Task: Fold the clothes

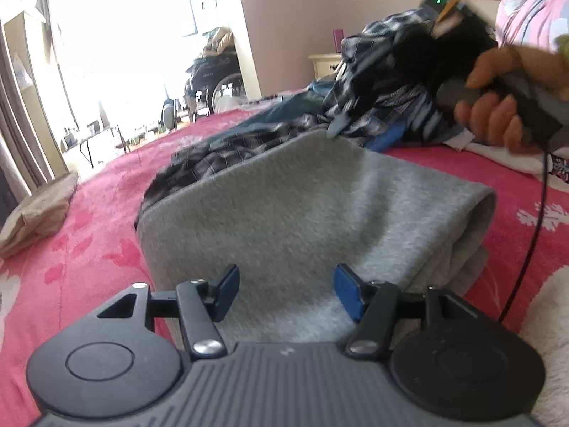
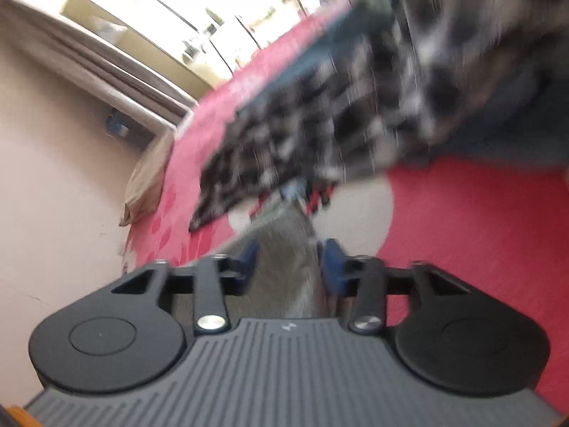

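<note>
A grey folded garment (image 1: 302, 206) lies on the pink bedspread (image 1: 89, 220). My left gripper (image 1: 288, 293) hovers open over its near end, with nothing between the fingers. A hand (image 1: 498, 114) holds my right gripper (image 1: 336, 130) at the garment's far edge, which rises to a peak there. In the right wrist view, my right gripper (image 2: 290, 263) has grey garment fabric (image 2: 288, 284) filling the gap between its blue pads, so it looks shut on it. That view is motion-blurred.
A rumpled plaid shirt (image 1: 213, 163) and blue clothes (image 1: 291, 106) lie heaped behind the grey garment; the plaid shirt (image 2: 320, 117) looms close in the right view. A brown paper bag (image 1: 35, 213) sits at the bed's left edge. A black cable (image 1: 533, 235) hangs at right; pink pillows (image 1: 533, 10) lie behind.
</note>
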Available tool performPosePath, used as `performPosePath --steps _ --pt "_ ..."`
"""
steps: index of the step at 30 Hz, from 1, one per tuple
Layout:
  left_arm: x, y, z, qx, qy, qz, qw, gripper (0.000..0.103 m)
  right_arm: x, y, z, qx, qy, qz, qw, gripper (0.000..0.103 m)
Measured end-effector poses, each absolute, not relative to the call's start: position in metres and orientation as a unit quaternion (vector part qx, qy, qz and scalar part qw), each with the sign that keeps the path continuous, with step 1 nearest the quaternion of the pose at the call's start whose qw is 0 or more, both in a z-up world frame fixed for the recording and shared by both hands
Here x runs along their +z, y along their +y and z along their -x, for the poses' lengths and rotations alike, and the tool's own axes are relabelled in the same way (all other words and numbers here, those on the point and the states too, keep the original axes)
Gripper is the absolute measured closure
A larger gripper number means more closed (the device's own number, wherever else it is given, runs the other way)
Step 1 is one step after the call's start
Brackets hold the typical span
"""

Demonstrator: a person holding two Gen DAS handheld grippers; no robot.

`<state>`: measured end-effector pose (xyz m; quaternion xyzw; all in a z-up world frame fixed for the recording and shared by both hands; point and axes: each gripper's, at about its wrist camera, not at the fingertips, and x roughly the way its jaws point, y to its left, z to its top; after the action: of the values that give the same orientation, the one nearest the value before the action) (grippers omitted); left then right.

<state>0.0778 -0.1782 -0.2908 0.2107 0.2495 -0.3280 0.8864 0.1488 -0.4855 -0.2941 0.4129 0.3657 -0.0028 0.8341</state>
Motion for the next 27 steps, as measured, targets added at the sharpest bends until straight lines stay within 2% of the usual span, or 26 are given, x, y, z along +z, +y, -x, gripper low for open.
performPosePath --steps 2,5,6,7,8,10,18,22,27 --pt "-0.294 -0.177 -0.078 -0.328 0.247 -0.211 0.887 0.039 -0.314 -0.486 -0.156 0.010 0.387 -0.444 0.808 0.041" --pt "-0.300 -0.175 -0.083 -0.324 0.270 -0.184 0.888 0.039 -0.339 -0.482 -0.161 0.025 0.401 -0.474 0.783 0.035" --pt "-0.300 -0.174 -0.086 -0.320 0.281 -0.170 0.889 0.039 -0.339 -0.481 -0.162 0.028 0.398 -0.466 0.790 0.038" --pt "-0.300 -0.175 -0.086 -0.316 0.286 -0.164 0.890 0.039 -0.334 -0.478 -0.163 0.039 0.394 -0.453 0.799 0.057" --pt "-0.300 -0.175 -0.084 -0.311 0.282 -0.166 0.892 0.039 -0.329 -0.476 -0.165 0.051 0.390 -0.440 0.808 0.069" --pt "-0.302 -0.177 -0.082 -0.303 0.275 -0.171 0.896 0.041 -0.321 -0.471 -0.168 0.067 0.384 -0.424 0.817 0.074" --pt "-0.309 -0.186 -0.074 -0.289 0.251 -0.194 0.903 0.041 -0.312 -0.468 -0.177 0.076 0.377 -0.386 0.839 0.074" --pt "-0.311 -0.188 -0.071 -0.287 0.244 -0.201 0.904 0.041 -0.301 -0.476 -0.171 0.071 0.383 -0.378 0.840 0.067" --pt "-0.312 -0.189 -0.070 -0.283 0.239 -0.204 0.906 0.039 -0.259 -0.468 -0.165 0.081 0.351 -0.298 0.884 0.069"
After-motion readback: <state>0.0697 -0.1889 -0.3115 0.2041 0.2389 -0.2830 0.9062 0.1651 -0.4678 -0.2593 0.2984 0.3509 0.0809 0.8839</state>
